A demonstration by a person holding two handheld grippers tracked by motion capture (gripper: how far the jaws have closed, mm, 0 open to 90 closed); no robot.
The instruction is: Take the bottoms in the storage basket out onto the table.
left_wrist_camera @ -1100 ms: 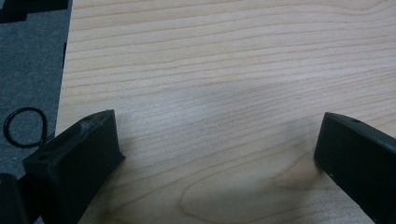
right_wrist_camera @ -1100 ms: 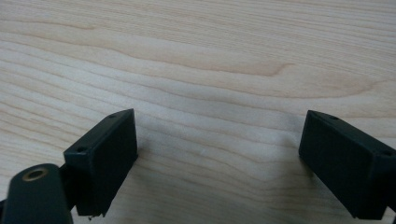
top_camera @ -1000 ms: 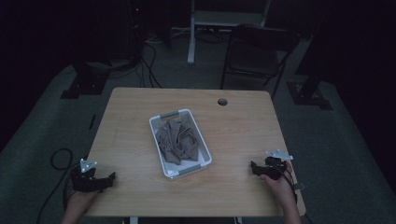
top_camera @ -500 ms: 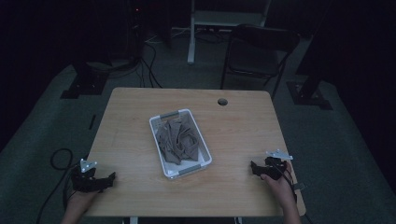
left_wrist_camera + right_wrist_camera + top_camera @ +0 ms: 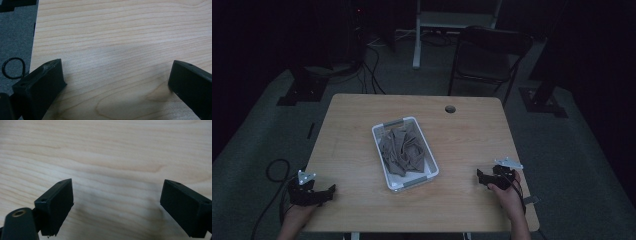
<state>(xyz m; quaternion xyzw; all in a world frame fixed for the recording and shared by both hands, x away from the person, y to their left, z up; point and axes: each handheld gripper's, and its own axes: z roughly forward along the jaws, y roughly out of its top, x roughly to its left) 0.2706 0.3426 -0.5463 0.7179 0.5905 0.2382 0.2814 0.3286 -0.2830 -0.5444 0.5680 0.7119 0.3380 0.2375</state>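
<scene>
A white basket (image 5: 430,159) heaped with grey-brown cloths (image 5: 402,150) sits at the centre of a wooden table (image 5: 472,135) in a darkened room. At the near left corner, the left tongs (image 5: 330,190) rest with jaws spread wide over bare wood. Near the right edge, the right tongs (image 5: 480,177) are likewise wide apart, gripping nothing. A folding chair (image 5: 484,55) stands beyond the far side.

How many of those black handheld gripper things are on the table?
2: the left gripper at the table's near left corner, the right gripper near its right edge, both open.
</scene>
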